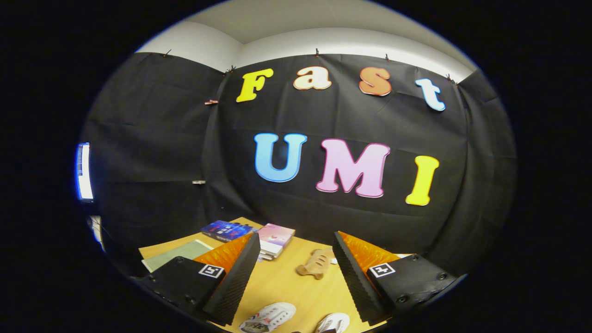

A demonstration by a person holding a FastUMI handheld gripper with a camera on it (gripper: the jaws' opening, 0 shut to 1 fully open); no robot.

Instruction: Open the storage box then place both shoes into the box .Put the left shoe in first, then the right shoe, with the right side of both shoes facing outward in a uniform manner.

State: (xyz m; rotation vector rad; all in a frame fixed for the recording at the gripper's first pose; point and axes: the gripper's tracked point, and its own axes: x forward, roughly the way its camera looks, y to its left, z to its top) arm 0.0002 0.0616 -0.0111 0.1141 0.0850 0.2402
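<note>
Gripper (296, 268): held above a wooden table (286, 282), tilted up toward the booth's black cloth wall; fingers (236, 277) spread wide apart, nothing between them, touching nothing; a square marker tile sits on each finger base. Two white shoes: the first shoe (269, 317) lies on the table at 6 o'clock, below the gap between the fingers, nearer the left finger; the second shoe (334, 322) lies just beside it at about 5 o'clock, nearer the right finger, partly cut off at the bottom; which is left or right cannot be told. Small tan toy (314, 264): on the table between the fingertips, ahead of the shoes. Stack of pale books (275, 240): beyond the left fingertip at about 11 o'clock. Dark blue book (226, 229): just left of that stack, toward 10 o'clock. Green sheet (178, 253): flat on the table's left part, behind the left finger base. Lit screen (84, 172): at 9 o'clock, against the cloth.
</note>
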